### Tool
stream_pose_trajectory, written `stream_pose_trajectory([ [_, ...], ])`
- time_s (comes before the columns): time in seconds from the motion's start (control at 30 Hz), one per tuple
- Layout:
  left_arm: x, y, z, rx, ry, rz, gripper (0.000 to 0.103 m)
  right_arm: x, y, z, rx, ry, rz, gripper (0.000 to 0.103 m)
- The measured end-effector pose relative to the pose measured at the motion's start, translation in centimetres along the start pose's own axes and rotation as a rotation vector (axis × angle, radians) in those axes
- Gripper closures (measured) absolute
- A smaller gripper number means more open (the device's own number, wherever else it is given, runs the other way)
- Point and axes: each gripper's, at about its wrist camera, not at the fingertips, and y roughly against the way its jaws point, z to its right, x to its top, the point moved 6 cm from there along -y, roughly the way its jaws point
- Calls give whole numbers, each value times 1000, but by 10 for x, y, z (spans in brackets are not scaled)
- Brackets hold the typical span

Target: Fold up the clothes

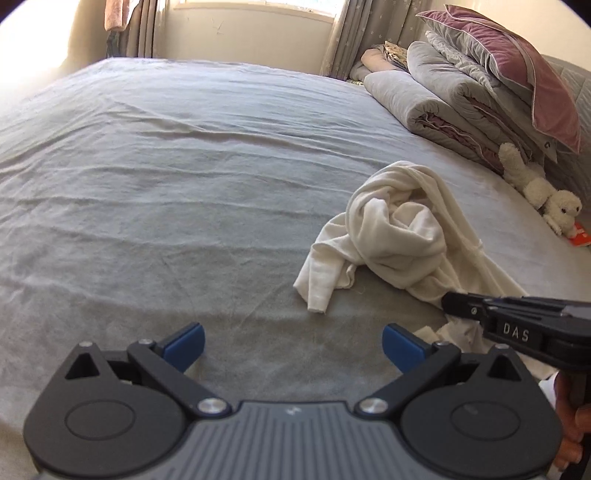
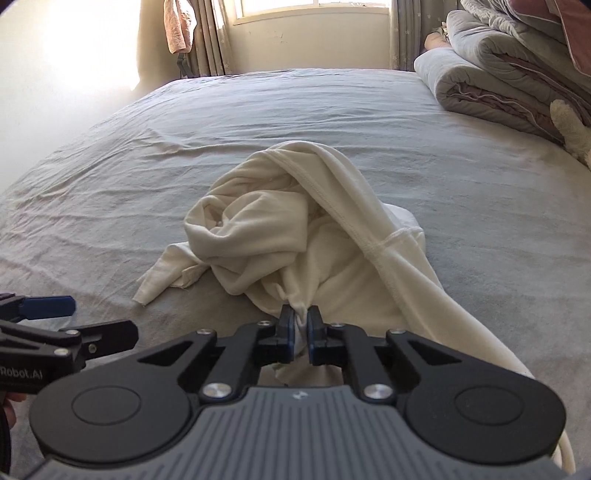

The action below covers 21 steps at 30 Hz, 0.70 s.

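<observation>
A crumpled cream-white garment (image 1: 397, 230) lies in a heap on the grey bed sheet (image 1: 184, 166); it also shows in the right wrist view (image 2: 280, 236). My right gripper (image 2: 301, 325) is shut on a near edge of the garment, with cloth pinched between its blue pads. In the left wrist view the right gripper (image 1: 448, 301) reaches in from the right at the garment's near edge. My left gripper (image 1: 293, 341) is open and empty, hovering over bare sheet to the left of the garment; it shows at the left edge of the right wrist view (image 2: 55, 306).
Folded grey quilts (image 1: 443, 96) and a mauve pillow (image 1: 524, 66) are stacked at the head of the bed on the right. A white plush toy (image 1: 539, 188) lies beside them. A window and curtains (image 2: 207, 33) stand beyond the bed's far edge.
</observation>
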Motion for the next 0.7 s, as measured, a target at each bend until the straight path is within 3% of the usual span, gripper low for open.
stream_pose_trajectory([
  [0.3, 8, 9, -8, -128, 136, -14, 1, 1, 27, -29, 188, -84, -13, 93],
  [0.7, 20, 19, -27, -171, 227, 9, 1, -13, 49, -86, 379, -62, -89, 93],
])
